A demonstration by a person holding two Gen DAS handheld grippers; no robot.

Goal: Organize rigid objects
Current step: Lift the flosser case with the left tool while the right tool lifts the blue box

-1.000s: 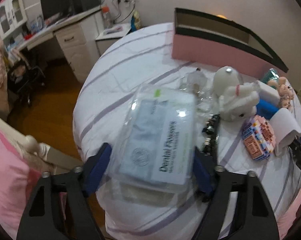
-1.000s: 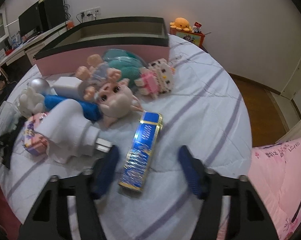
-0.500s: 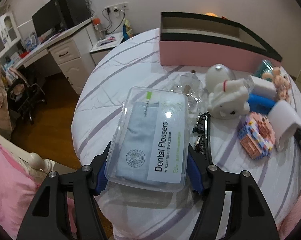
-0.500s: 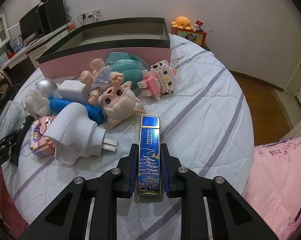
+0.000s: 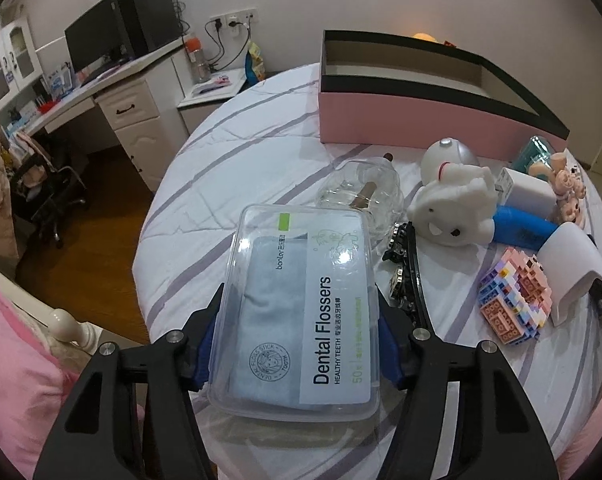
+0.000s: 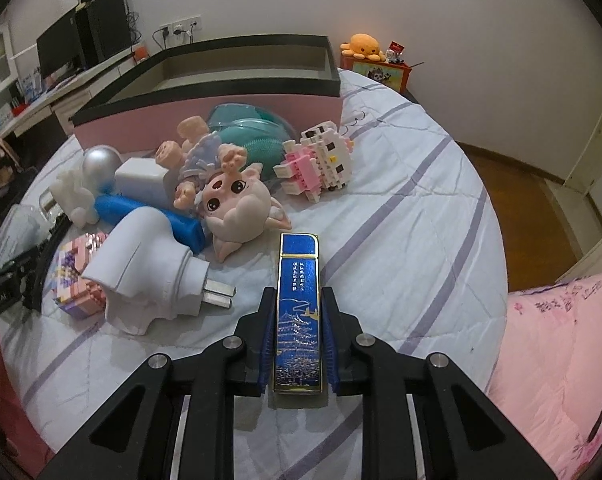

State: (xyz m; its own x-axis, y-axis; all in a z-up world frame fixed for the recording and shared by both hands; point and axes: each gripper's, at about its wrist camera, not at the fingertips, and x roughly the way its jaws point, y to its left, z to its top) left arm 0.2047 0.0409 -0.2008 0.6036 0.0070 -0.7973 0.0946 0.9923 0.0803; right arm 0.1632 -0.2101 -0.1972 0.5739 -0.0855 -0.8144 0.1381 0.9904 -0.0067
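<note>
Both picks look done; next call is carrying each to the pink box (image 5: 421, 114) at upper right of frame; left gripper (image 5: 299, 344) clamps the clear, glossy floss case (image 5: 301, 304) at lower centre; right gripper (image 6: 298, 344) pinches the slim blue-and-gold lighter (image 6: 298, 312) at lower centre; both rigid, slick.

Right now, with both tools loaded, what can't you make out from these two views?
- Floor of the pink box: hidden by its own walls in both views.
- Teal item: right view, blocked by the doll; left view, only a sliver.
- Contents of the floss box in the left tool: blurred by its lid.
- Small print on the blue case in the right tool: too small.
</note>
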